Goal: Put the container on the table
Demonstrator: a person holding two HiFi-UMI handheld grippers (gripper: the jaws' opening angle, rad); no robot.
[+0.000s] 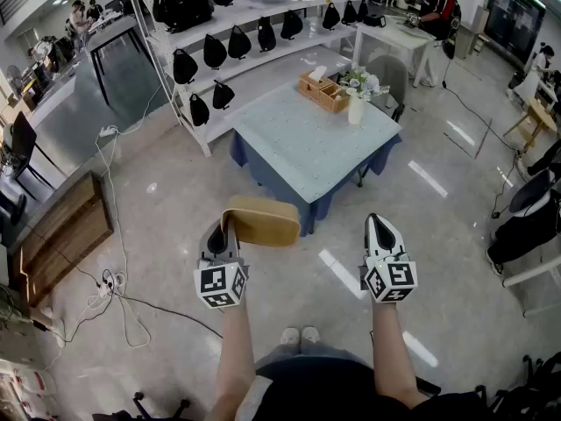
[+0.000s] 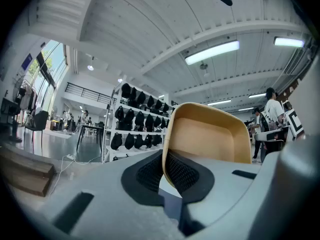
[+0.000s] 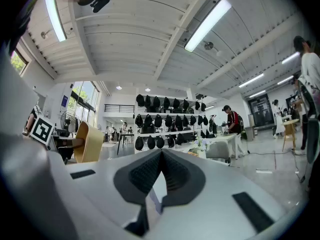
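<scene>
A tan, shallow container (image 1: pixel 261 220) hangs in the air just short of the table's near edge, with my left gripper (image 1: pixel 221 237) shut on its left rim. In the left gripper view the container (image 2: pixel 210 141) stands up from the jaws, its hollow side facing the camera. The table (image 1: pixel 289 147) has a pale blue patterned cloth and lies ahead of me. My right gripper (image 1: pixel 380 229) is shut and holds nothing, level with the left one and to its right; its jaws meet in the right gripper view (image 3: pixel 161 174), where the container (image 3: pixel 89 142) shows at the left.
On the table's far end stand a wooden box (image 1: pixel 323 91) and a white vase of flowers (image 1: pixel 357 95). A chair (image 1: pixel 389 79) is behind it. Shelves with black bags (image 1: pixel 237 38) run along the back. Cables (image 1: pixel 114 279) trail on the floor at left.
</scene>
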